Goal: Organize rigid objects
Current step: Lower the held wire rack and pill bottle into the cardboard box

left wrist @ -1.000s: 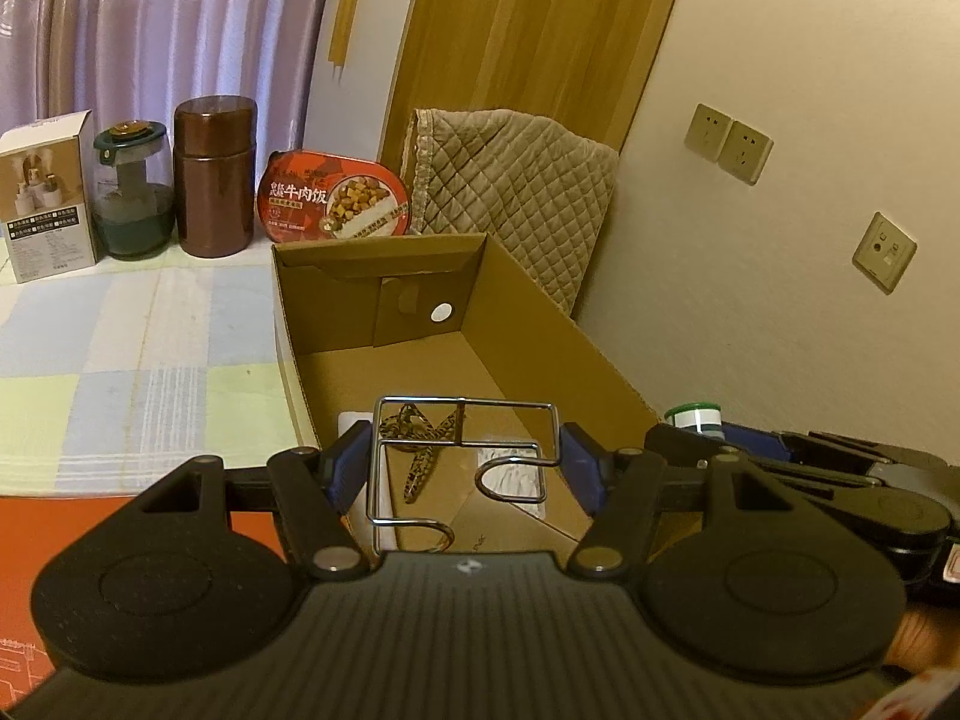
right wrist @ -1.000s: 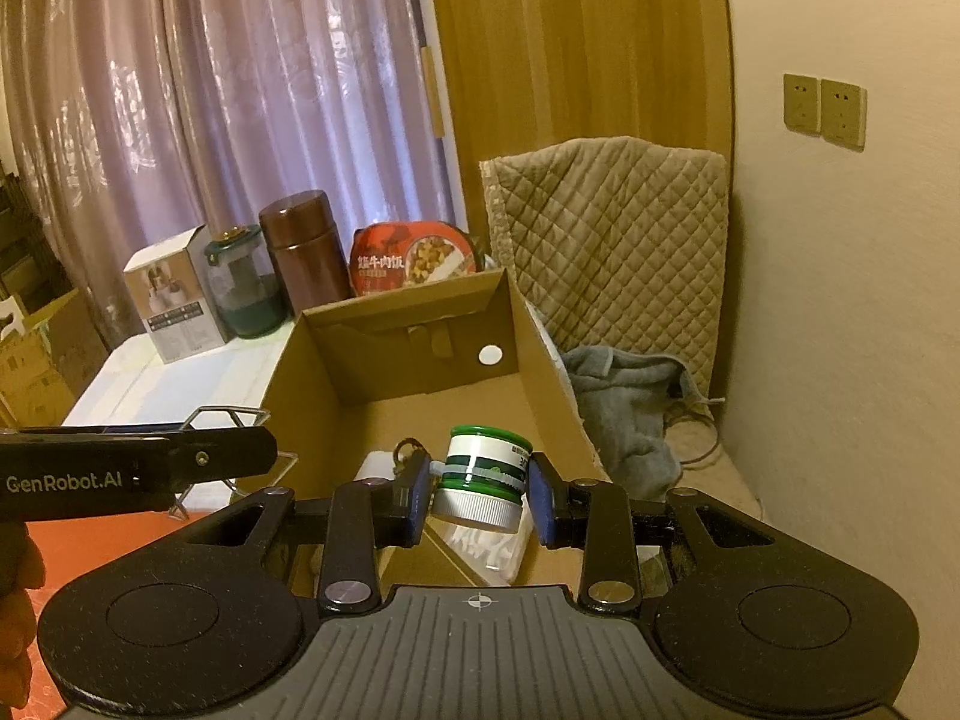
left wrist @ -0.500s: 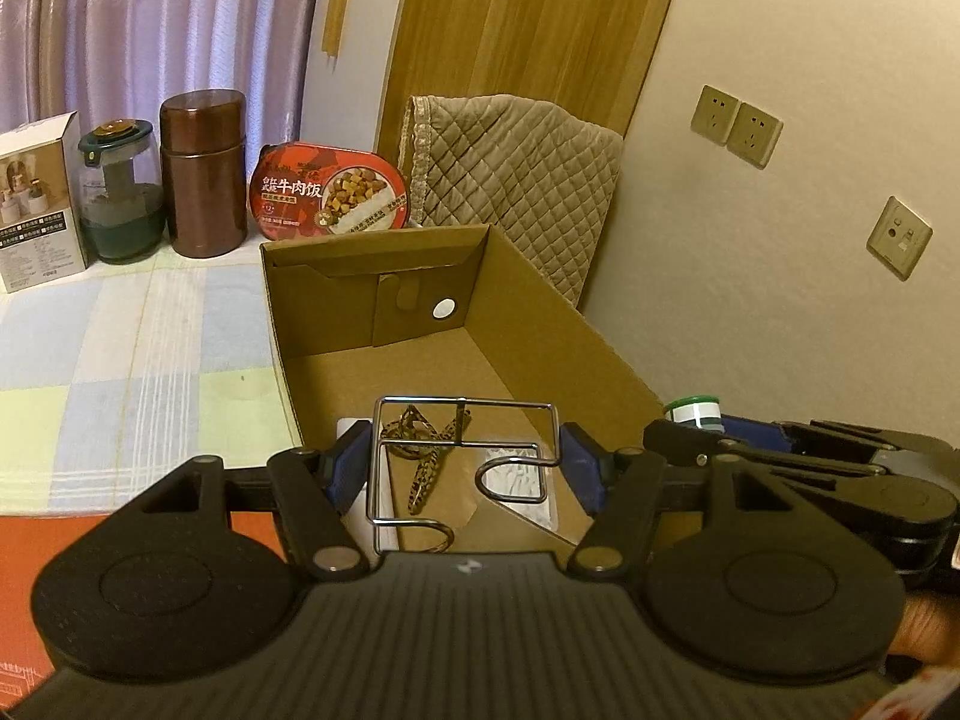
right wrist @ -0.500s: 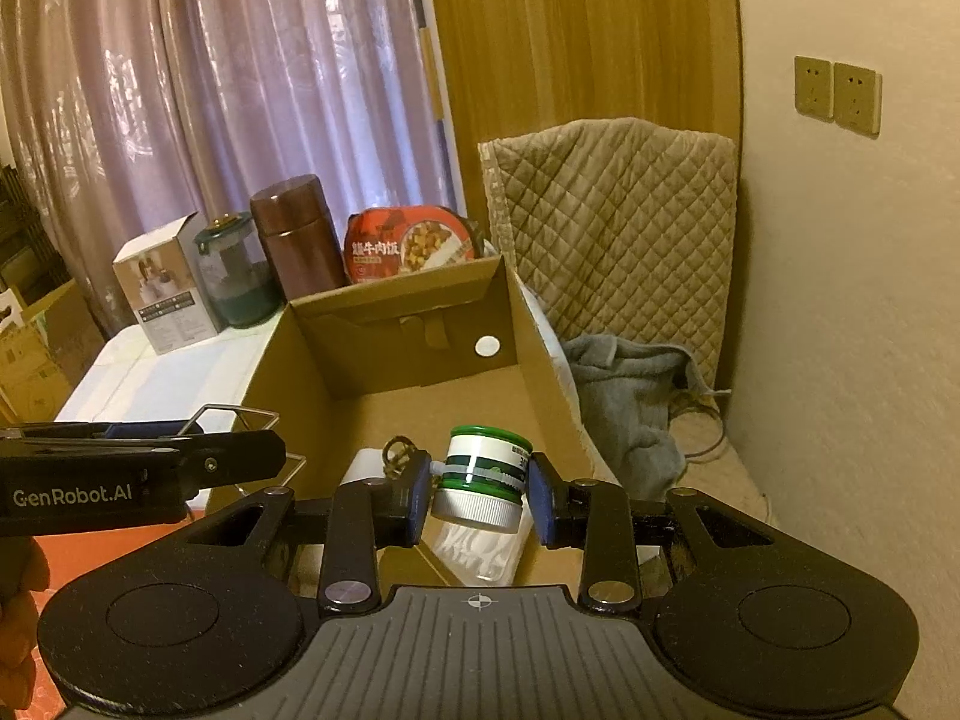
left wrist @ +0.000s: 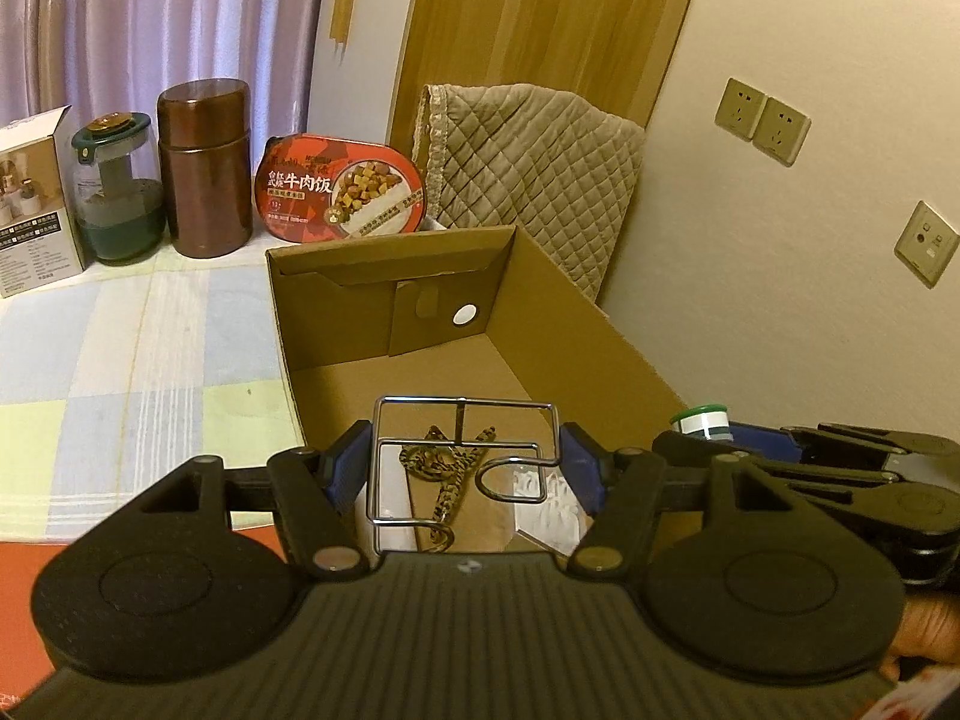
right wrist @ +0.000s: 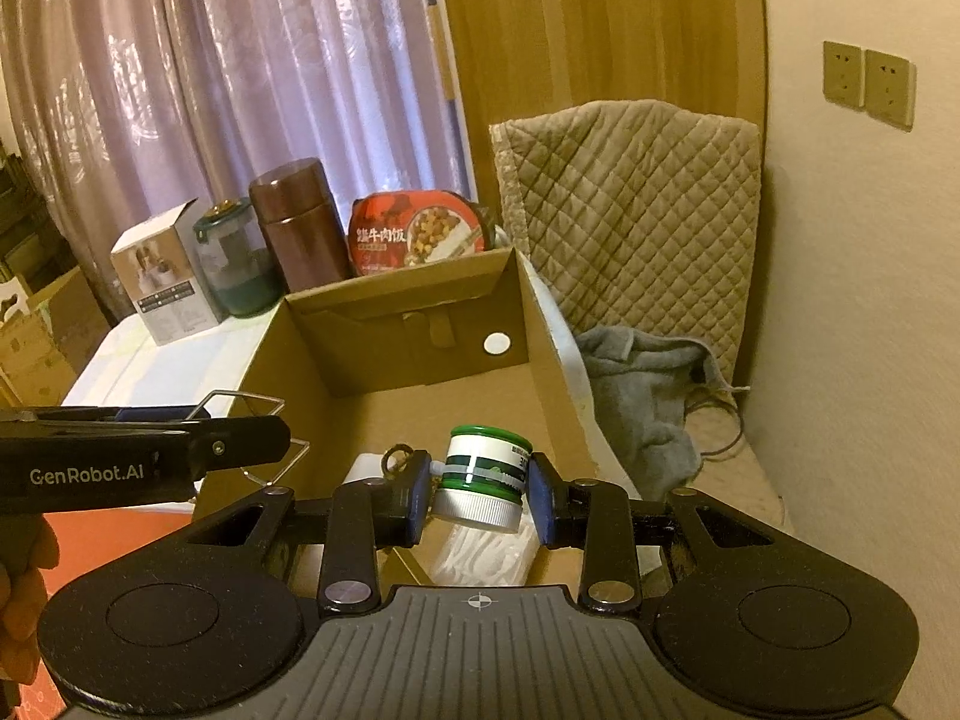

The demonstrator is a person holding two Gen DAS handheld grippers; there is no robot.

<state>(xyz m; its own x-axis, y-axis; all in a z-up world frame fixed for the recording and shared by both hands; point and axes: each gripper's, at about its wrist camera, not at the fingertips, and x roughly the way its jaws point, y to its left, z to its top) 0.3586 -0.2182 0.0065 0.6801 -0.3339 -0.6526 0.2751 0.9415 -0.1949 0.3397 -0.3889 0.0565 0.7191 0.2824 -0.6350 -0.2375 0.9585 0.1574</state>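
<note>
My left gripper [left wrist: 465,465] is shut on a bent wire rack [left wrist: 465,420], held over the near end of an open cardboard box [left wrist: 576,324]. My right gripper [right wrist: 480,489] is shut on a small green-and-white jar [right wrist: 486,474] with a silver base, tilted, also above the box [right wrist: 543,360]. Inside the box lie a leopard-print strap [left wrist: 447,474], a white packet [right wrist: 486,558] and a white item [right wrist: 366,468]. The jar's green lid [left wrist: 702,420] and the right gripper show at the right of the left wrist view. The left gripper [right wrist: 240,444] with the wire rack [right wrist: 246,405] appears at the left of the right wrist view.
At the back of the table stand a red meal tub [left wrist: 342,186], a brown canister [left wrist: 207,168], a green-lidded glass jar [left wrist: 114,192] and a white carton [left wrist: 33,198]. A quilted chair back [right wrist: 630,210] with a grey cloth [right wrist: 642,396] is right of the box, by the wall.
Both grippers have moved forward over the box, each keeping its grip; the box and the back row of objects look a little lower and nearer.
</note>
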